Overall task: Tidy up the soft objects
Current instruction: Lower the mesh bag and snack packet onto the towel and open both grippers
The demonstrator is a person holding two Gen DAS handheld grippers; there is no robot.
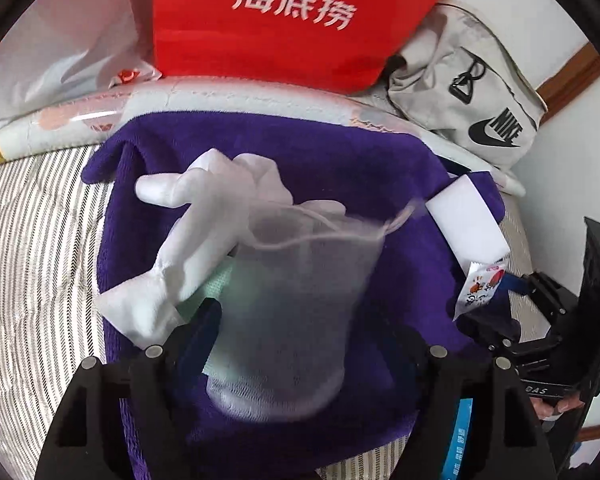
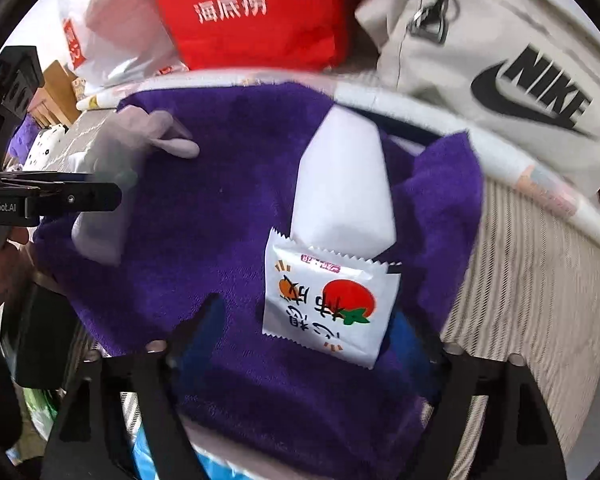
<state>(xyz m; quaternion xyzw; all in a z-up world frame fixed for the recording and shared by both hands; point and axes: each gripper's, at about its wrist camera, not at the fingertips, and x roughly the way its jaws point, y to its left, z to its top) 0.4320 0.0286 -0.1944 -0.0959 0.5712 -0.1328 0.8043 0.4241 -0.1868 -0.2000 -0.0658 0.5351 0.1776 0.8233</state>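
Note:
A purple towel (image 1: 300, 152) lies spread on the striped bedding. On it rest a white glove (image 1: 196, 216) and a see-through mesh drawstring pouch (image 1: 292, 304), which is blurred. The pouch sits between the fingers of my left gripper (image 1: 308, 324), which stand apart and do not press on it. In the right wrist view a white sachet with a tomato print (image 2: 320, 304) and a white block (image 2: 344, 184) lie on the towel (image 2: 220, 208). My right gripper (image 2: 312, 316) is open, its fingers on either side of the sachet without touching it.
A red bag with white lettering (image 1: 292, 24) stands behind the towel, a grey Nike bag (image 1: 472, 92) to its right and a white plastic bag (image 1: 60, 60) to its left. A patterned white roll (image 1: 100, 116) borders the towel. Striped bedding (image 1: 32, 248) surrounds it.

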